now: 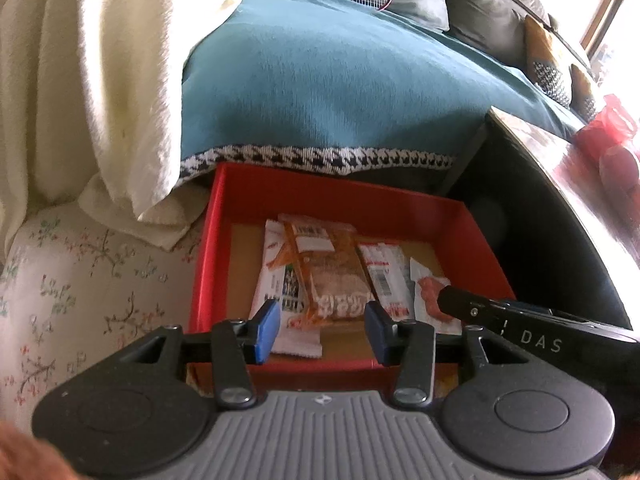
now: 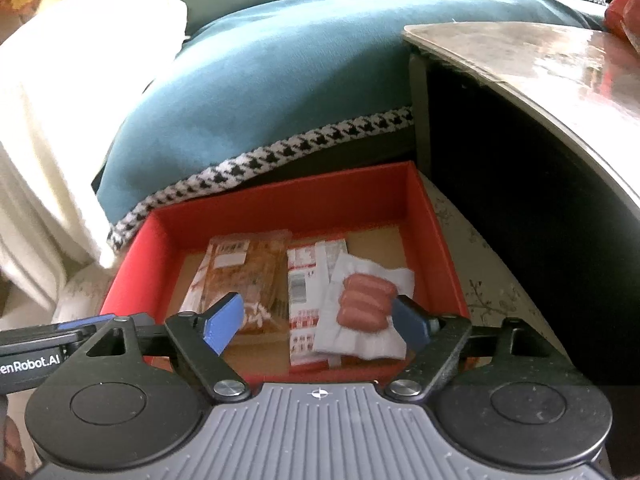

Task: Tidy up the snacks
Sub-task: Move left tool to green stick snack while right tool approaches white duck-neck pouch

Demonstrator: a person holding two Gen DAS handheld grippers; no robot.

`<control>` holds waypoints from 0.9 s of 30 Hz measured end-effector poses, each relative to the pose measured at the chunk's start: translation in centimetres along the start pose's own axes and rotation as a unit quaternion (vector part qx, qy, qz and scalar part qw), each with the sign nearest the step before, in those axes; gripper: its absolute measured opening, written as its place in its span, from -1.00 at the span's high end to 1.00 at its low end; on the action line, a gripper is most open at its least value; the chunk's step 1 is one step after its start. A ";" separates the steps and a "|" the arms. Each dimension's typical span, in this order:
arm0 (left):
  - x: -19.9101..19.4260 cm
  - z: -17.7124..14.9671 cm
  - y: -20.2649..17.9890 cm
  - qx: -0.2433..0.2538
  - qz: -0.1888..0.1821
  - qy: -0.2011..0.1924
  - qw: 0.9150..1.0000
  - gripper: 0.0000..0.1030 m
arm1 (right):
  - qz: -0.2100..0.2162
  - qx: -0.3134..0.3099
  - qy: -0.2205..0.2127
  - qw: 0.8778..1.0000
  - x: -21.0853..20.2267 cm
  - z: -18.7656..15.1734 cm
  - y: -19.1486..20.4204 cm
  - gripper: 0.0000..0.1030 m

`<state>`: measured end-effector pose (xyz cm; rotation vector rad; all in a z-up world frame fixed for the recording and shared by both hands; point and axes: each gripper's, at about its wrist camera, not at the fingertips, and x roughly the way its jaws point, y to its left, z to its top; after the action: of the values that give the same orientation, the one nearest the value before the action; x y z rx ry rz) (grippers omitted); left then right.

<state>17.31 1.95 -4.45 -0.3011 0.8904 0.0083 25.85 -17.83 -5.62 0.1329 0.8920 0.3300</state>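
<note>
A red box (image 1: 340,200) (image 2: 280,204) holds several snack packets. An orange clear packet (image 1: 332,276) (image 2: 244,276) lies in the middle, a red-and-white packet (image 1: 384,276) (image 2: 308,300) beside it, and a white sausage packet (image 1: 430,300) (image 2: 364,308) at the right. My left gripper (image 1: 322,330) is open and empty over the box's near edge. My right gripper (image 2: 318,320) is open and empty above the packets; its right pad is close to the sausage packet. Its body shows in the left wrist view (image 1: 520,324).
The box sits on a floral cushion (image 1: 80,280). A teal blanket with a houndstooth hem (image 1: 320,80) (image 2: 260,92) lies behind it, a cream towel (image 1: 80,80) at the left. A shiny table (image 2: 560,76) with a dark side panel stands at the right.
</note>
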 end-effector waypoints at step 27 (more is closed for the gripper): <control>-4.6 -5.6 0.4 0.007 0.008 0.009 1.000 0.09 | 0.002 0.005 0.019 1.000 -4.8 -6.2 1.3 -0.73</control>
<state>10.09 1.41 -4.32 -0.2814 0.9104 0.0145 17.95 -18.39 -5.57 0.1390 0.9313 0.3331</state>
